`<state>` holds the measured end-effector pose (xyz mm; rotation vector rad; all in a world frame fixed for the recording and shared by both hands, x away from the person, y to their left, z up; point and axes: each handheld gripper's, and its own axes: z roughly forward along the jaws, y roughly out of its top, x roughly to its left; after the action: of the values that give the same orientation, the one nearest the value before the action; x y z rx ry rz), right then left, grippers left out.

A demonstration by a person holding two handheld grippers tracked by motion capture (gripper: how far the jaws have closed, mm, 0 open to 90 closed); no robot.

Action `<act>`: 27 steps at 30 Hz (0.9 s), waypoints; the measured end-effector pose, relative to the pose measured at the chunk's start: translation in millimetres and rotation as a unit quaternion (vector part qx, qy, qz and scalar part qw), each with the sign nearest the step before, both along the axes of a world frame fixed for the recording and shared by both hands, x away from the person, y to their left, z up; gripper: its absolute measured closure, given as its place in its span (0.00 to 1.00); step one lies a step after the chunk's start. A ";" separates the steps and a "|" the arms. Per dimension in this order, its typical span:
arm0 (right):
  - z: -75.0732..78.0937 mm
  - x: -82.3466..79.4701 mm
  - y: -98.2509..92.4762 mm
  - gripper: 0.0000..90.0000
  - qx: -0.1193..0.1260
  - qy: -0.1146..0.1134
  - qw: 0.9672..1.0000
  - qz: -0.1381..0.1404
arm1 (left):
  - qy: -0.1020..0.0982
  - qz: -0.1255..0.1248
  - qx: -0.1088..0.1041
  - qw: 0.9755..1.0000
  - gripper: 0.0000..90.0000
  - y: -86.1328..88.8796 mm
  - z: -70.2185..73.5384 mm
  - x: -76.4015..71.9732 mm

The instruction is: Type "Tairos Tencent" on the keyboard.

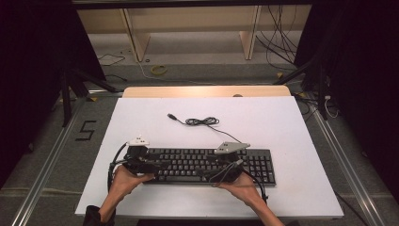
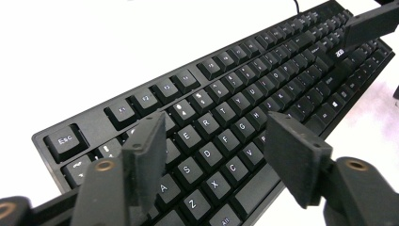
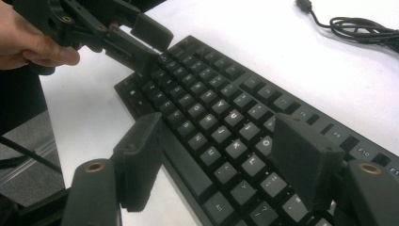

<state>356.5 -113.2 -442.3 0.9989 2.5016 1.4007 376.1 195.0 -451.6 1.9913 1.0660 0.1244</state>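
- I'm seeing the black keyboard [image 1: 207, 165] lying near the front edge of the white surface [image 1: 282, 122], its coiled cable [image 1: 202, 121] trailing behind it.
- My left gripper [image 2: 214, 150] is hovering with jaws released over the left keys; nothing is between them.
- My right gripper [image 3: 216, 155] is hanging open over the right-hand letter keys.
- Both hands are hiding the keyboard's front edge in the high view.
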 end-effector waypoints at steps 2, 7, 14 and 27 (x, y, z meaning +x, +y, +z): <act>-0.4 -0.2 1.1 0.39 0.001 0.001 1.000 0.002 | -0.002 0.000 -0.006 1.000 0.41 0.8 0.1 -1.0; -1.6 -0.3 3.7 0.39 0.001 0.004 1.000 0.004 | -0.011 0.006 -0.023 1.000 0.38 2.2 1.0 -4.4; -4.1 -0.3 10.1 0.41 0.000 0.008 1.000 0.014 | -0.020 0.010 -0.034 0.999 0.37 3.6 2.6 -8.2; -7.9 -0.4 25.5 0.61 -0.006 0.017 0.999 0.032 | -0.035 0.011 -0.054 0.998 0.36 6.4 1.4 -15.9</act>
<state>356.2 -87.6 -450.2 0.9571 2.5847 1.3960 360.2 201.3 -450.1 1.8659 1.0293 0.1451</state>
